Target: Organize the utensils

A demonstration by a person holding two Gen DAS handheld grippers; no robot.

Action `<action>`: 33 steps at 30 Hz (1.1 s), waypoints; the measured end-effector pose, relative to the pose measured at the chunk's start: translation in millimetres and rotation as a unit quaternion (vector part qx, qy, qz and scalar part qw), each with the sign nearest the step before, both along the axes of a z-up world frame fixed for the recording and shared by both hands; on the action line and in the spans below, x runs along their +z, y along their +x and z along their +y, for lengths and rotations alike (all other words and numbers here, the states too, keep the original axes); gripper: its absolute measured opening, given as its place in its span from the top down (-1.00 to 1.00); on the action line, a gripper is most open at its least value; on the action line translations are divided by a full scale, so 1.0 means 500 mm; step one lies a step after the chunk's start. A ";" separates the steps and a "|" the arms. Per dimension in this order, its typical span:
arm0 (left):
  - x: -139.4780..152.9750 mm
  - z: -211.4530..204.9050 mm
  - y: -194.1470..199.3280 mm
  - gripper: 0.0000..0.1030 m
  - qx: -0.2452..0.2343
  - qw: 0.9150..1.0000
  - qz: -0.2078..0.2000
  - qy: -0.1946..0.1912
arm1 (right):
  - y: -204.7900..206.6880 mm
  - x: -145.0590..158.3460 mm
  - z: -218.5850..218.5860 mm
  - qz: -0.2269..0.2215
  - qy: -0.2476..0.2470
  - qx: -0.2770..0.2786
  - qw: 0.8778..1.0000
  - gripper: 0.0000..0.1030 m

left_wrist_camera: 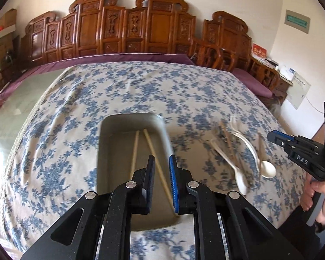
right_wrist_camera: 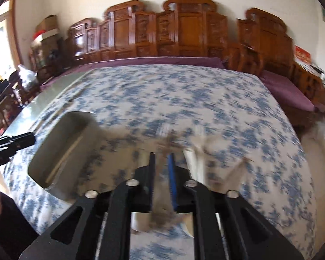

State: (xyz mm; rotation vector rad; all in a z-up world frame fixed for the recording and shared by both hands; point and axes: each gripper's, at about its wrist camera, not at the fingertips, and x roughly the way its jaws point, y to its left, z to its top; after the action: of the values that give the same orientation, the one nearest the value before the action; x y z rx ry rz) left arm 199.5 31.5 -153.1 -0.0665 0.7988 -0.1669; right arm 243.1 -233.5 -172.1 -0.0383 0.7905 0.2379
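Hovering over the near end of the grey tray (left_wrist_camera: pixel 106 143), the left tongs (left_wrist_camera: pixel 162 173) stand narrowly parted and pinch nothing; two chopsticks (left_wrist_camera: pixel 134 149) lie loose in the tray beneath them. Further right on the flowered surface (left_wrist_camera: pixel 75 108) sits a heap of white spoons (left_wrist_camera: pixel 268 169), a fork and more sticks, with the right tongs (left_wrist_camera: pixel 273 137) beside it, slightly apart and seemingly empty. I'd single out one handle at the heap's edge, close squarely across it, then lay it alongside the chopsticks.

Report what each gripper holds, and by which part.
Left gripper: nothing; its jaws stand apart above the chopsticks in the tray. Right gripper: cannot be told, its view is blurred.
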 end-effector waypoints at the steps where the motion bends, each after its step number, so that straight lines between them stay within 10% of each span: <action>1: 0.001 -0.008 -0.001 0.76 -0.003 1.000 -0.001 -0.003 | 0.002 -0.006 -0.015 0.003 -0.005 -0.008 1.000 0.49; 20: -0.048 -0.132 -0.014 0.76 -0.054 0.998 0.023 -0.002 | 0.058 -0.161 -0.087 0.116 0.015 -0.082 0.990 0.34; 33: -0.054 -0.151 -0.030 0.76 -0.062 0.998 0.020 0.008 | 0.049 -0.150 -0.123 0.130 0.063 -0.108 0.984 0.88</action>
State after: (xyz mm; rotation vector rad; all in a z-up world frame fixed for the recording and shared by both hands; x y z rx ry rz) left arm 184.6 -44.0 -180.1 -0.0057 0.8440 -0.2770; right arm 267.8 -294.7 -247.0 0.2001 1.0301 0.0862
